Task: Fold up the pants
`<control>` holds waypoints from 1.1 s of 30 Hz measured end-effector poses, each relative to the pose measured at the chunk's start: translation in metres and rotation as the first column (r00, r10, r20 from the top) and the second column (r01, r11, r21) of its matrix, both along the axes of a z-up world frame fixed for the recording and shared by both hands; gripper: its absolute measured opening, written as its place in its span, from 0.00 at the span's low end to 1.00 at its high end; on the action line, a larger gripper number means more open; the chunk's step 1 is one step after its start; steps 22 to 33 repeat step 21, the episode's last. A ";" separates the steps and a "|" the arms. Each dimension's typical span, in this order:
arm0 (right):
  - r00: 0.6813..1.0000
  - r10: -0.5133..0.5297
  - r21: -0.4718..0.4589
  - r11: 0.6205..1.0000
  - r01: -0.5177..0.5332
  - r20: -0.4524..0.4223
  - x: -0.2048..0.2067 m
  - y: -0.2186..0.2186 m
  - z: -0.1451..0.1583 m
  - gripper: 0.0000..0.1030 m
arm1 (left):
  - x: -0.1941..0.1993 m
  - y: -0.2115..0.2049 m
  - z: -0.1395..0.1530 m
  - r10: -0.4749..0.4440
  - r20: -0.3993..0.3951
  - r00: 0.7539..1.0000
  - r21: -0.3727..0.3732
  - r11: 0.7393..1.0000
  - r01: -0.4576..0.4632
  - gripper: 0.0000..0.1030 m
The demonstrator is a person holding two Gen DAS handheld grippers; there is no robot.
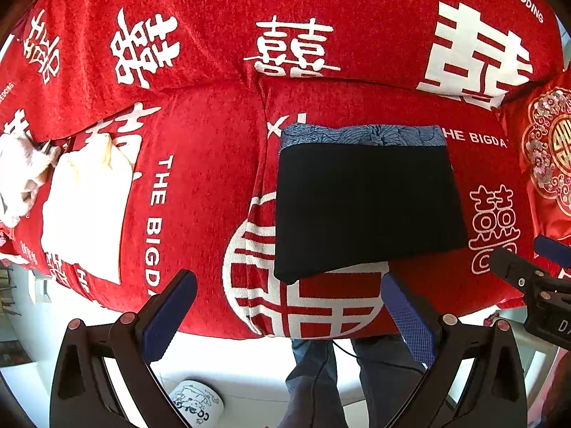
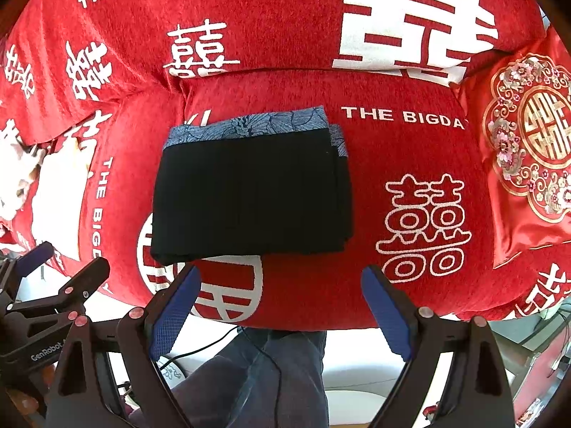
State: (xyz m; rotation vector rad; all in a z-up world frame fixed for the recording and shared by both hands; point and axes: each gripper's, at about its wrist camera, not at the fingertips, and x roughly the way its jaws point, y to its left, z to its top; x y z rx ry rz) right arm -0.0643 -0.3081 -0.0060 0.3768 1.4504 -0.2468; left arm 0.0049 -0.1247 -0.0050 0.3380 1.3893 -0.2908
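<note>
The black pants [image 2: 249, 196] lie folded in a compact rectangle at the middle of the frame, on the red sofa cover [image 2: 410, 149]. The left gripper [image 1: 285, 306] and the right gripper [image 2: 282, 303] both stand wide, holding nothing. The cloth looks soft and light; I would take it at the layered right edge. How many layers it has is hard to make out.

White lettering reading "THE BIGDA" runs across the red sofa cover [image 2: 410, 82], once at about 1 o'clock from the folded pants [image 2: 249, 192] and again vertically at their 9 o'clock, among large white double-happiness characters. Near the top edge in the left wrist view, the cover shows "WEDDING". "GenRobot" is printed on the left gripper [image 2: 46, 264] body, seen from the right wrist view.
</note>
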 end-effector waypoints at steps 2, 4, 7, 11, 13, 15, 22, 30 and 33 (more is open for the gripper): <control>1.000 0.007 -0.003 1.000 -0.007 -0.002 0.001 0.000 0.000 0.90 | 0.001 0.001 0.000 0.005 -0.002 1.000 -0.005 1.000 -0.005 1.00; 1.000 0.010 -0.004 1.000 -0.010 -0.001 0.002 0.000 0.000 0.90 | 0.002 0.001 0.000 0.009 -0.003 1.000 -0.012 1.000 -0.009 1.00; 1.000 0.009 -0.004 1.000 -0.009 -0.003 0.002 0.002 0.000 0.90 | 0.003 0.002 0.000 0.014 -0.004 1.000 -0.019 1.000 -0.014 1.00; 1.000 0.009 -0.004 1.000 -0.009 -0.003 0.001 0.002 -0.001 0.90 | 0.004 0.002 -0.001 0.011 -0.018 1.000 -0.030 0.999 -0.012 1.00; 1.000 0.012 -0.004 1.000 -0.012 -0.005 0.003 0.003 -0.001 0.90 | 0.004 0.002 -0.002 0.008 -0.027 1.000 -0.044 0.999 -0.009 1.00; 1.000 0.016 -0.005 1.000 -0.016 -0.008 0.005 0.004 -0.002 0.90 | 0.004 0.001 -0.002 0.006 -0.028 1.000 -0.048 0.999 -0.007 1.00; 1.000 0.015 -0.006 1.000 -0.015 -0.008 0.006 0.005 -0.002 0.90 | 0.005 0.001 -0.001 0.004 -0.025 1.000 -0.046 0.999 -0.005 1.00; 1.000 0.015 -0.006 1.000 -0.015 -0.008 0.006 0.005 -0.002 0.90 | 0.005 0.001 -0.001 0.004 -0.025 1.000 -0.046 0.999 -0.005 1.00; 1.000 0.015 -0.006 1.000 -0.015 -0.008 0.006 0.005 -0.002 0.90 | 0.005 0.001 -0.001 0.004 -0.025 1.000 -0.046 0.999 -0.005 1.00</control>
